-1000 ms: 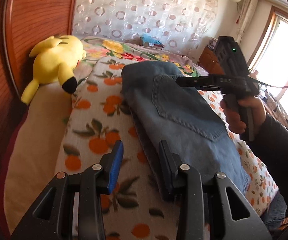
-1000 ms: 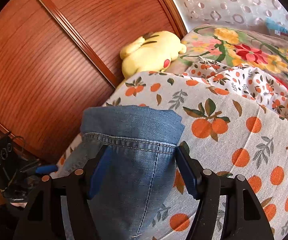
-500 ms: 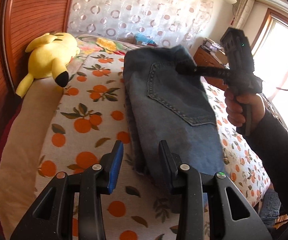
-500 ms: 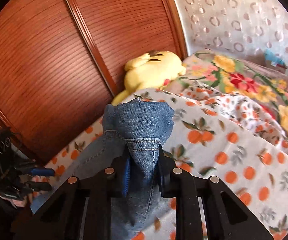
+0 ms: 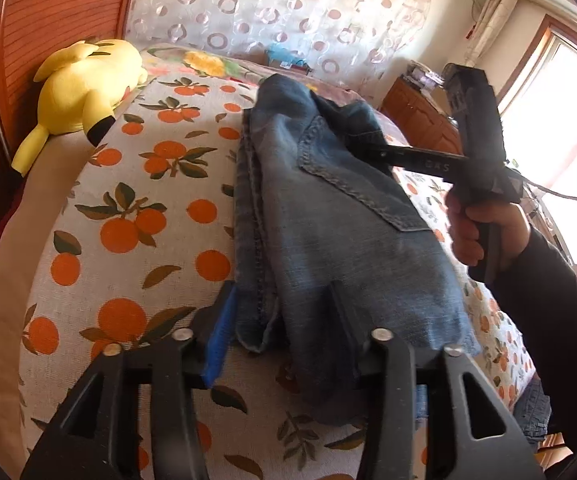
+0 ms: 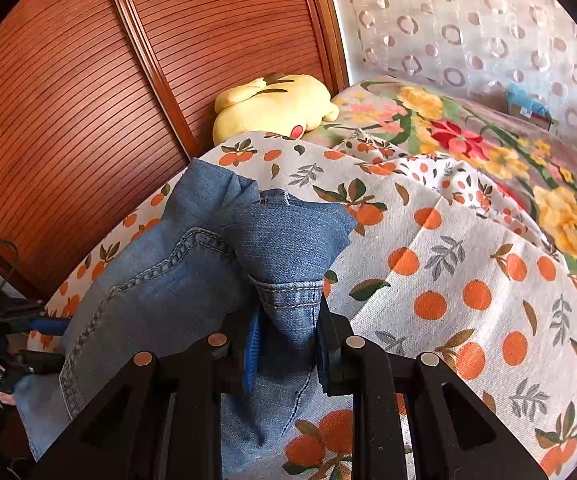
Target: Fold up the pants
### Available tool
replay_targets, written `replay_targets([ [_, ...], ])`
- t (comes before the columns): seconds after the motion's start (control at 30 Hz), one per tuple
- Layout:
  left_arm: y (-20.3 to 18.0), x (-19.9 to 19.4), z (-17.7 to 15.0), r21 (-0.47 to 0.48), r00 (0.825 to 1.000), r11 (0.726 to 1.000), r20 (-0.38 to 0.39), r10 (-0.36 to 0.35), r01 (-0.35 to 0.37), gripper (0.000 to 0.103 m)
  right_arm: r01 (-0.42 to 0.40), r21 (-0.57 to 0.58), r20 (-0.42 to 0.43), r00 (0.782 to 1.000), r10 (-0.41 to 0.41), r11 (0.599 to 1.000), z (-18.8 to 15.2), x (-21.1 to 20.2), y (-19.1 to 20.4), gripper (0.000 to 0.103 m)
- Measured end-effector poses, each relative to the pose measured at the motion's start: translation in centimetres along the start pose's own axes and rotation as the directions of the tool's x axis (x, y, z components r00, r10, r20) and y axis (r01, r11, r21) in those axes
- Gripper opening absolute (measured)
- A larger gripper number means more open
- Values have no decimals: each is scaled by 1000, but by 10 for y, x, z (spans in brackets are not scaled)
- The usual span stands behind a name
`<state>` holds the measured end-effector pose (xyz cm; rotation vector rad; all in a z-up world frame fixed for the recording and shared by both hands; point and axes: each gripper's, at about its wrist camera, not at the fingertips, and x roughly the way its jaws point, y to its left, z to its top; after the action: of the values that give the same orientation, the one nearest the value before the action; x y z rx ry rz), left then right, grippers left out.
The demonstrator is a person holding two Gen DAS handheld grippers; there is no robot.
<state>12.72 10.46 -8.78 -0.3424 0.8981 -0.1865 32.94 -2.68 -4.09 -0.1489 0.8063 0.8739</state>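
Denim pants (image 6: 176, 280), stitched and bunched, pinched in right claw (image 6: 286, 344).

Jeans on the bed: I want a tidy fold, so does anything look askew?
Yes. The jeans bunch where the right gripper pinches the waistband, lifting that corner, and their left edge layers lie uneven. The left gripper is opening around the near end.

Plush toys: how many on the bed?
1. A yellow plush toy lies at the far corner of the orange-print bedspread, against the ribbed wooden panel, away from the folded blue denim pants. Others may be out of view.
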Motion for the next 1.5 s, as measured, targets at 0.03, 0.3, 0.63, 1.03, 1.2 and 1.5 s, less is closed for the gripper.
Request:
replay_targets([
  [0.03, 2, 2, -1, -4, 1000, 1000, -4, 0, 0, 54, 0, -3, 2, 1000, 0, 1000, -1, -2, 0, 22],
  [0.3, -3, 5, -4, 13, 1000, 1000, 12, -15, 15, 54, -6, -1, 6, 1000, 6, 1000, -4, -2, -5, 22],
  [0.63, -8, 2, -7, 31, 998, 998, 30, -61, 60, 37, -1, 10, 14, 1000, 1, 1000, -6, -3, -4, 23],
  [1.03, -12, -16, -1, 75, 992, 991, 50, -116, 112, 23, -18, 21, 82, 997, 16, 1000, 2, -29, 10, 20],
  [1.2, -10, -33, -2, 83, 989, 991, 94, -114, 106, 22, -10, -34, 144, 989, 14, 999, 15, -56, 34, 20],
  [1.5, 20, -72, 4, 31, 978, 996, 189, -90, 86, 22, -20, -110, 190, 981, 41, 994, 38, -68, 81, 19],
])
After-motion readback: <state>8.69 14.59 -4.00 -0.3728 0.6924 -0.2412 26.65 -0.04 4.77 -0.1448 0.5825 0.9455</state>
